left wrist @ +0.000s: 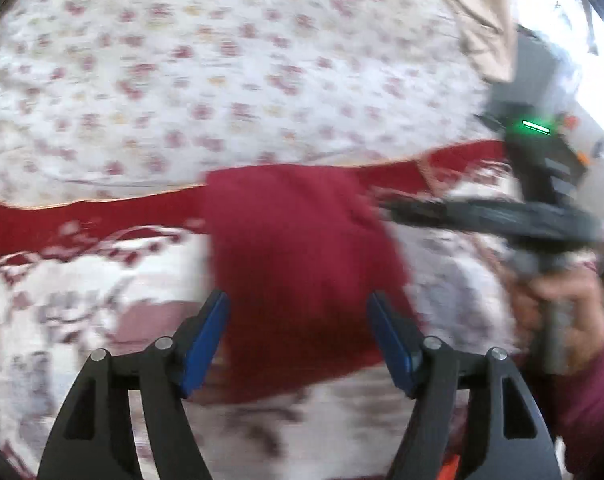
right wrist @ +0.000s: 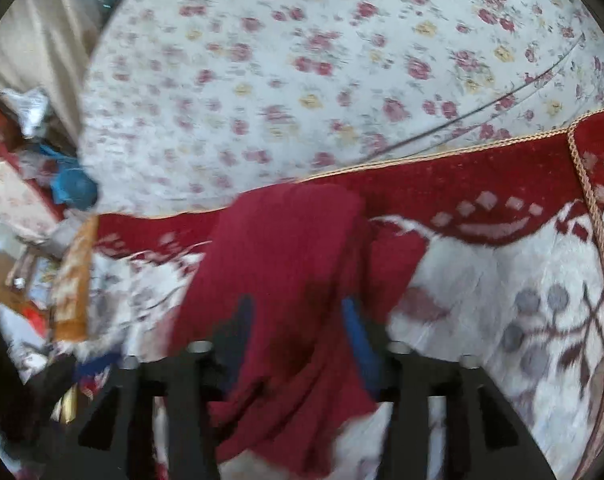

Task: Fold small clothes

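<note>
the red cloth (left wrist: 302,264) lies folded on the rug (left wrist: 62,320), just beside the floral sheet (left wrist: 222,60). left tool (left wrist: 298,340) and right tool (right wrist: 298,336) both gape, gripping nothing; this fold looks done, maybe tidying left.

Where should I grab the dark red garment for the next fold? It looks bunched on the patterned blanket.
Probably the dark red garment is best taken by its near edge, coming from above on the camera side. That edge lies loose on the blanket between the open left gripper fingers, while the far end overlaps the red border. Blur hides any finer seams.
</note>
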A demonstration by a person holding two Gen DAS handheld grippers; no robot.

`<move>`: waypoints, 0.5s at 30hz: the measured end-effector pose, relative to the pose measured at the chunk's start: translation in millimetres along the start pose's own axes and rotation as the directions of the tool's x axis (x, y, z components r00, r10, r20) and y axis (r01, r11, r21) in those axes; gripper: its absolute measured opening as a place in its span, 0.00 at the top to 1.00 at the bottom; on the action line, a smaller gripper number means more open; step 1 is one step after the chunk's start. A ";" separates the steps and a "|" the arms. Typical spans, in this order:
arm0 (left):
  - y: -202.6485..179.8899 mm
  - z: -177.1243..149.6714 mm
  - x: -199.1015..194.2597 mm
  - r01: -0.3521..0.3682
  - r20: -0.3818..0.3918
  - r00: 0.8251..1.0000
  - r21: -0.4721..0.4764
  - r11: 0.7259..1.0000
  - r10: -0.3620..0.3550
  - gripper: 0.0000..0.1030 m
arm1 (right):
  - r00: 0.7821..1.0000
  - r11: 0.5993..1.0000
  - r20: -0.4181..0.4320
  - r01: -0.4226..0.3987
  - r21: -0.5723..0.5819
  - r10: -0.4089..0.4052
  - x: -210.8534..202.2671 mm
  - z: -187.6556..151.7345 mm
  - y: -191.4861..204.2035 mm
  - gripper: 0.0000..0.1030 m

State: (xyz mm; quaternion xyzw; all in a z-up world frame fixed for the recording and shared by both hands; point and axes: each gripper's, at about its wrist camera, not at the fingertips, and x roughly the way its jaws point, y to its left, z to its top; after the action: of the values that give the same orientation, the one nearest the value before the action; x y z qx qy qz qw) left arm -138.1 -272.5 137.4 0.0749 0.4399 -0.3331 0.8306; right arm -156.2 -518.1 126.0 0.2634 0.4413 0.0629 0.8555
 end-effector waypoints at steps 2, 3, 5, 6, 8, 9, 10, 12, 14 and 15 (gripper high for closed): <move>18.3 -2.0 7.6 -0.078 -0.003 0.997 -0.043 0.996 0.078 0.32 | 1.000 1.000 -0.011 -0.009 -0.027 0.009 -1.8 -13.7 15.6 0.33; 26.0 -4.0 12.2 -0.101 -0.007 0.995 -0.064 0.993 0.100 0.32 | 1.000 0.999 -0.024 0.008 -0.040 -0.009 -0.2 -20.6 21.3 0.32; 36.8 -11.7 24.6 -0.087 -0.023 0.996 -0.108 0.990 0.085 0.32 | 0.998 0.997 -0.045 0.047 -0.060 -0.049 8.6 -32.3 28.8 0.32; 40.3 -14.1 32.5 -0.082 -0.042 0.996 -0.120 0.989 0.078 0.32 | 0.997 0.997 -0.054 0.050 -0.064 -0.053 14.6 -36.1 30.0 0.33; 39.7 -21.4 49.8 -0.093 -0.084 0.993 -0.105 0.990 0.084 0.32 | 0.992 0.994 -0.095 0.075 -0.076 -0.082 31.1 -44.0 31.1 0.45; 37.7 -25.2 56.2 -0.099 -0.101 0.991 -0.088 0.991 0.090 0.32 | 0.988 0.990 -0.104 0.102 -0.096 -0.112 35.3 -47.1 32.5 0.59; 36.3 -28.5 58.1 -0.102 -0.104 0.990 -0.078 0.992 0.093 0.32 | 0.985 0.984 -0.097 0.128 -0.124 -0.140 35.3 -49.1 34.6 0.65; 36.6 -28.9 57.6 -0.098 -0.094 0.991 -0.068 0.993 0.091 0.31 | 0.983 0.969 -0.061 0.162 -0.186 -0.176 25.4 -51.8 38.9 0.84; 37.5 -31.1 56.0 -0.090 -0.093 0.992 -0.065 0.994 0.084 0.29 | 0.978 0.959 -0.047 0.191 -0.208 -0.205 17.5 -56.2 33.0 0.89; 37.5 -32.6 56.4 -0.085 -0.096 0.992 -0.068 0.994 0.078 0.28 | 0.974 0.956 -0.049 0.206 -0.207 -0.220 16.0 -60.0 25.4 0.89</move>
State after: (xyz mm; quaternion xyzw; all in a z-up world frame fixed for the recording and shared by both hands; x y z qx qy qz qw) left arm -115.0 -257.6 67.4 0.0784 0.4867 -0.2789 0.8241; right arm -190.6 -467.2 99.0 0.1242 0.4890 0.0239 0.8630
